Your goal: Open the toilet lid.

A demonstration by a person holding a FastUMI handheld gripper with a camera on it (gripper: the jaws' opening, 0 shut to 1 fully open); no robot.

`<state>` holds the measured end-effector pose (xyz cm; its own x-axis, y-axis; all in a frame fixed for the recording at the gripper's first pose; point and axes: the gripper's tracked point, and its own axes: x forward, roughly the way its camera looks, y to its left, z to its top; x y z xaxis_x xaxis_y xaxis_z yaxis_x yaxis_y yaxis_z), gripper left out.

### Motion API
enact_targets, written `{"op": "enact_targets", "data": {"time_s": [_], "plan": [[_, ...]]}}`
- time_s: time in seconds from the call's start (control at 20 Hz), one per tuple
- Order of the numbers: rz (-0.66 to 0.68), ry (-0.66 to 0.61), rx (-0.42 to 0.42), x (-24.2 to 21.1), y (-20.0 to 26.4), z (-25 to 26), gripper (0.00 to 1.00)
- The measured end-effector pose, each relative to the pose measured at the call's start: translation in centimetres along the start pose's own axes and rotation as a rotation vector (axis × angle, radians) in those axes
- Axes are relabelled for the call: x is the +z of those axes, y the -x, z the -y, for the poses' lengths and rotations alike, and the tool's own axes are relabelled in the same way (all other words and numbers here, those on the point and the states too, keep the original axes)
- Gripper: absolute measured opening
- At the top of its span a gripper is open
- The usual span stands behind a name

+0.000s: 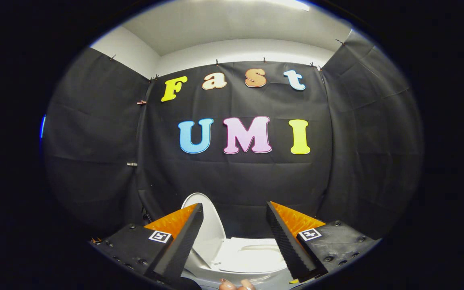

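Black cloth wall — oval toilet lid upright; hand-held gripper agape.

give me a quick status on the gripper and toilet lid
gripper open, holding nothing. toilet lid raised, beyond the fingers. seat down. nothing in the way.

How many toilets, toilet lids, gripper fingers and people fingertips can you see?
Toilets: 1
Toilet lids, standing up: 1
Gripper fingers, spread apart with nothing between them: 2
Fingertips of a person, below the toilet: 2
Total: 6
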<state>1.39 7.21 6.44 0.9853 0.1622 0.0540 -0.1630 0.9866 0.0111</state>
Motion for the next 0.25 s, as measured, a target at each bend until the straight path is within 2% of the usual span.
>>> {"op": "enact_targets", "data": {"time_s": [0.25], "plan": [[-0.011, -0.007, -0.006, -0.26, -0.1, 0.29, 0.99]]}}
